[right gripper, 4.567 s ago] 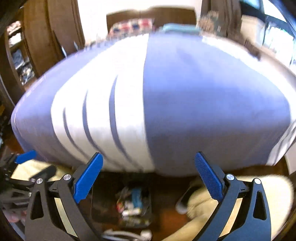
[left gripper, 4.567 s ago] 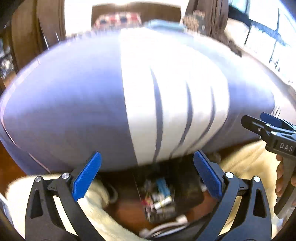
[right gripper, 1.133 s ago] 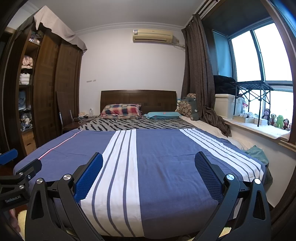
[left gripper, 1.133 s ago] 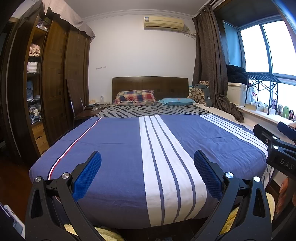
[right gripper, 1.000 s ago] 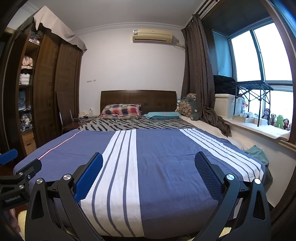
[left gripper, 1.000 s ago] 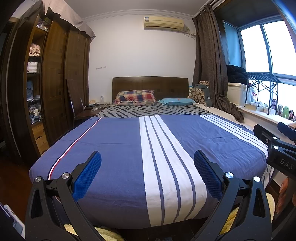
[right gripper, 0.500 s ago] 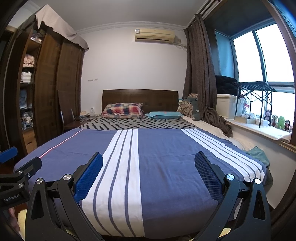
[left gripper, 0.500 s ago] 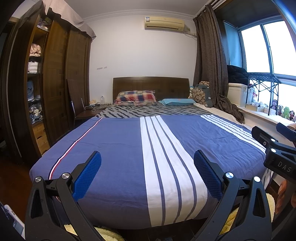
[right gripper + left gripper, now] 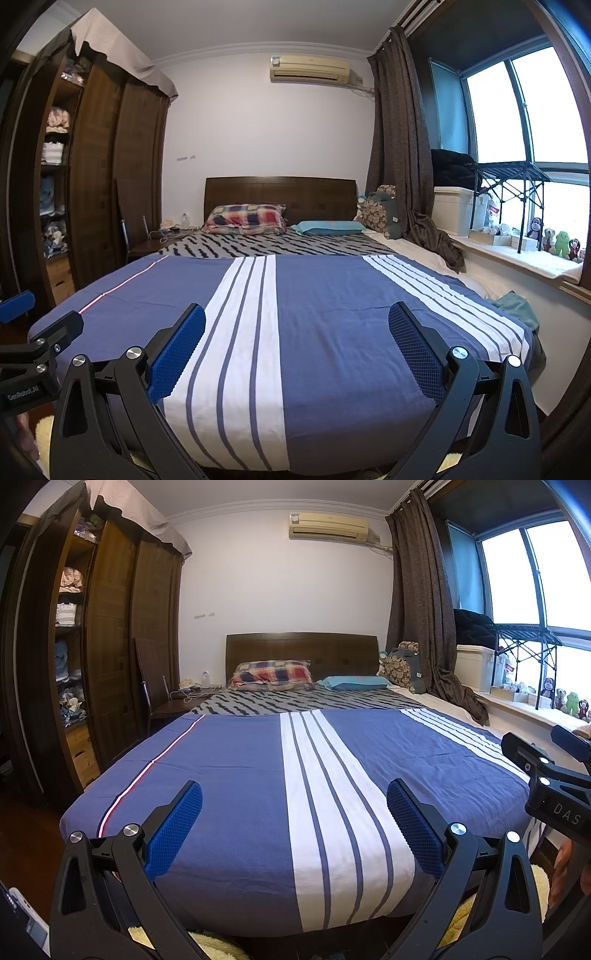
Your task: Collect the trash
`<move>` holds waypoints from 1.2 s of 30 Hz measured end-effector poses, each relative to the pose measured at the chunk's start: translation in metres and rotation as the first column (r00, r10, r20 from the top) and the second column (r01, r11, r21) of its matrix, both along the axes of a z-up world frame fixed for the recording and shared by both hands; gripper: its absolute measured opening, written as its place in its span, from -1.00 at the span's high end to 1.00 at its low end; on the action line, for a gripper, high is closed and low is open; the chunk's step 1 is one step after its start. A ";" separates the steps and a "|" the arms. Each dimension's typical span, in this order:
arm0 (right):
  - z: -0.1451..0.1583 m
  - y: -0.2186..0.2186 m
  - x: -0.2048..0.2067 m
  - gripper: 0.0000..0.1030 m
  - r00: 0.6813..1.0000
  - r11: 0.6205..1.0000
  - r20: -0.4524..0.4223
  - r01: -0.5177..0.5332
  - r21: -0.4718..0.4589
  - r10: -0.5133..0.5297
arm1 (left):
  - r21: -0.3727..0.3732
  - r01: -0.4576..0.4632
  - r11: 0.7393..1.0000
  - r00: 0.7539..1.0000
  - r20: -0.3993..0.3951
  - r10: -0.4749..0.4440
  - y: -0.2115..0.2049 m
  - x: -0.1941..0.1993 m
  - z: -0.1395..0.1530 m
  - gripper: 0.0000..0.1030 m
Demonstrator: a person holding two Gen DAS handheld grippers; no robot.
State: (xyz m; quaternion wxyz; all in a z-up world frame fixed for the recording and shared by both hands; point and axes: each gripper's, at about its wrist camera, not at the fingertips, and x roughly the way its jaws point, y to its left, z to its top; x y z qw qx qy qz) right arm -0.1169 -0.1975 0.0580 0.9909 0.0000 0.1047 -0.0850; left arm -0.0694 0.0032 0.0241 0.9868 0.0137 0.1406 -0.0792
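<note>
Bedroom view right now: big bed with a blue striped cover filling the middle of both frames, wardrobe along the left edge, window at the right.

Both of mine are spread wide and pinching nothing: left hand-held gripper and right hand-held gripper, each hanging low at the foot of the bed.

Thing is, I can't see any trash in either view. The cover looks bare, and the floor at the bottom edge is mostly hidden behind the gripper frames. So the main risk, I reckon, is grabbing something that isn't rubbish, like the green cloth at the bed's right edge, or snagging the cover with a blue pad.

Counts: two grippers, two pillows at the headboard (plaid pillow, teal pillow), one air conditioner, one chair, and what look like four soft toys on the sill.
</note>
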 end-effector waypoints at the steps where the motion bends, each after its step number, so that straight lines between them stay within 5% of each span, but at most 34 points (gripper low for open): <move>1: 0.000 0.000 0.000 -0.93 1.000 1.000 0.000 0.000 0.000 0.000 | 0.001 -0.001 1.000 1.000 0.000 0.001 -0.001 -0.001 0.000 -0.85; 36: -0.003 0.005 0.002 -0.93 1.000 1.000 -0.009 0.012 0.006 -0.012 | -0.029 -0.026 0.999 1.000 0.004 0.026 0.002 -0.002 -0.006 -0.84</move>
